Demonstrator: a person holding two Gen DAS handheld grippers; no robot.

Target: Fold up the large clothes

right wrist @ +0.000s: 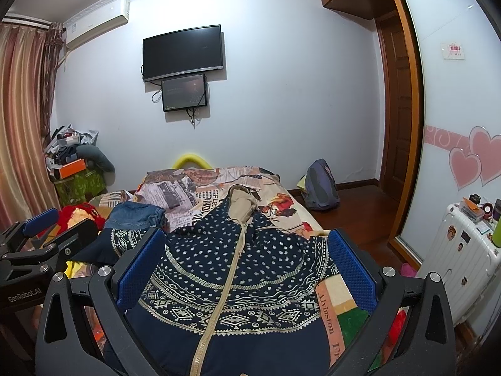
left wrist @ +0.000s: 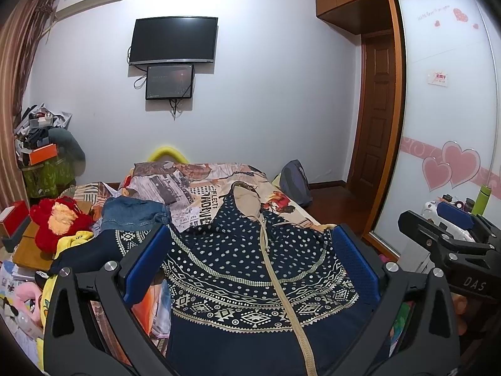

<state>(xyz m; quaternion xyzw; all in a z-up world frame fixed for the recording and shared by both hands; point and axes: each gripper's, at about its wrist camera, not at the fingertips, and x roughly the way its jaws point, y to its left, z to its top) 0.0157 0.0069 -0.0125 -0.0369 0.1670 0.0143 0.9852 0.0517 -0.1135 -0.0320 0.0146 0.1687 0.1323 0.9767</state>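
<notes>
**Navy hooded jacket spread on the bed, both grippers wide apart above it**

Left wrist view: left gripper [left wrist: 250,269] hovering over the navy hooded jacket [left wrist: 250,266], blue fingers [left wrist: 145,263] spread wide, nothing between them. Jacket lying front side up on the bed [left wrist: 281,202], beige zipper [left wrist: 278,282] running down its middle, beige-lined hood [left wrist: 247,199] pointing away toward the far wall. Folded jeans [left wrist: 134,213] just beside the jacket, at its upper left. Red plush toy [left wrist: 58,219] further left of the jacket, apart from it. Right gripper [left wrist: 438,224] to the right of the jacket, seen from the side; hard to tell from here how far its fingers are parted. Green bottle [left wrist: 482,200] beyond it.

Right wrist view: right gripper [right wrist: 245,269] above the same jacket [right wrist: 235,269], fingers [right wrist: 352,272] released and wide, holding nothing. Zipper [right wrist: 225,282] slanting to the lower left, hood [right wrist: 241,202] at the far end of the jacket. Jeans [right wrist: 137,216] to the upper left of the jacket. Left gripper [right wrist: 59,224] to the left of the jacket. White suitcase [right wrist: 457,260] well to the right of the jacket, on the floor. Backpack [right wrist: 322,185] on the floor beyond the jacket's right side. Television [right wrist: 183,51] on the wall behind the jacket.
</notes>
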